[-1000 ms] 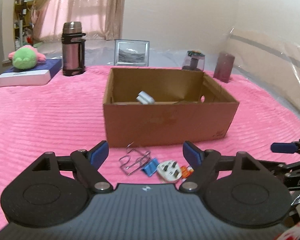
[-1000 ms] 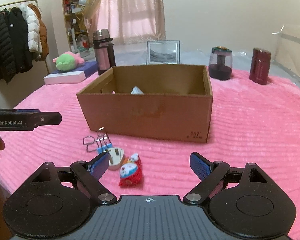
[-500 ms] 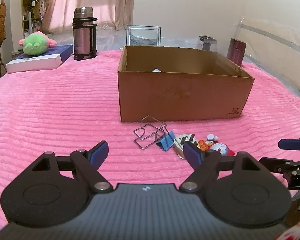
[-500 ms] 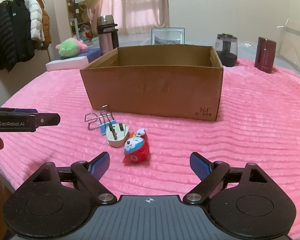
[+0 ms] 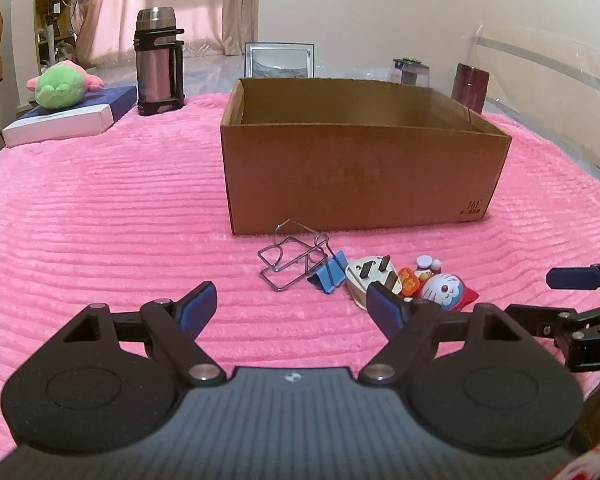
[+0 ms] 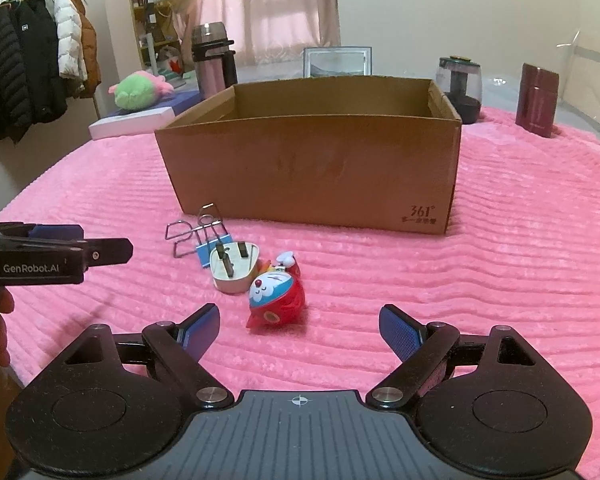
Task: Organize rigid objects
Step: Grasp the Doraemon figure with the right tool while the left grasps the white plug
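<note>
An open cardboard box [image 5: 360,176] [image 6: 312,176] stands on the pink ribbed blanket. Just in front of it lie a wire clip frame [image 5: 288,260] [image 6: 188,234], a blue binder clip [image 5: 330,274] [image 6: 206,248], a white three-pin plug [image 5: 370,278] [image 6: 234,270] and a red-and-blue cat figurine [image 5: 446,290] [image 6: 276,294]. My left gripper [image 5: 290,306] hangs open just short of the clip and plug, nothing between its fingers. My right gripper [image 6: 300,326] is open too, with the figurine just ahead of its gap. Each gripper shows at the edge of the other's view.
Behind the box stand a steel flask [image 5: 158,62], a picture frame [image 5: 279,60], a glass jar [image 6: 460,88] and a dark red container [image 6: 538,100]. A green plush [image 5: 62,88] rests on a flat box at the back left. Coats [image 6: 28,76] hang at the far left.
Both grippers have sunk toward the blanket and the view now looks at the box's front wall, hiding the white item inside. The small objects appear nearer and higher in both views.
</note>
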Demonstrator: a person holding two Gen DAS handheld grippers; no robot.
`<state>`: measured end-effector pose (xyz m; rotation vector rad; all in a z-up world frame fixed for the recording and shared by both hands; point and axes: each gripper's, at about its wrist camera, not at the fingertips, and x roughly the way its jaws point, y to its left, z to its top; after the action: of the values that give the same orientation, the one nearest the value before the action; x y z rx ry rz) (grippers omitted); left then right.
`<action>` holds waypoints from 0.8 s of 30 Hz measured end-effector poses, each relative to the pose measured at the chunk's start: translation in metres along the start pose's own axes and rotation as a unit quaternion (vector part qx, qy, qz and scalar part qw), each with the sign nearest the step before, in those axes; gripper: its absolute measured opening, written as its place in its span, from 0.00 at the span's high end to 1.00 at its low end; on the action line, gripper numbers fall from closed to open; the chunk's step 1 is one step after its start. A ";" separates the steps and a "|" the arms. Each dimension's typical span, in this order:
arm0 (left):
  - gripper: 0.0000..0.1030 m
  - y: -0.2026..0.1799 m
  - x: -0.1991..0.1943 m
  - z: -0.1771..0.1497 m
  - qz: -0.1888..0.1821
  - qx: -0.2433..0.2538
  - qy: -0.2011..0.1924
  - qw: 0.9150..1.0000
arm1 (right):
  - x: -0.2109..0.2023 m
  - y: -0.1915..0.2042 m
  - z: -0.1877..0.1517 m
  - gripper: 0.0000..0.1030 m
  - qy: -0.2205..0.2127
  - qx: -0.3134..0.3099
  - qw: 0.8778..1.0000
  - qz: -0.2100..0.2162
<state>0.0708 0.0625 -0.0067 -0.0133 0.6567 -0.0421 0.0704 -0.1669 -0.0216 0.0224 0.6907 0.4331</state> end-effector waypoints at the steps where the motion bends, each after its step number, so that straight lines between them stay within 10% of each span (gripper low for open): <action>1: 0.24 0.000 0.002 -0.001 0.000 0.001 0.001 1.000 | 0.002 0.000 0.000 0.18 0.001 -0.001 1.000 0.000; 24: 0.24 0.007 0.043 -0.002 -0.030 -0.008 0.031 0.999 | 0.073 0.003 0.007 0.47 0.028 -0.005 0.999 0.023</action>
<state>0.1037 0.0680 -0.0343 -0.0463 0.7195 -0.0948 0.1232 -0.1342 -0.0606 0.0159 0.7451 0.4821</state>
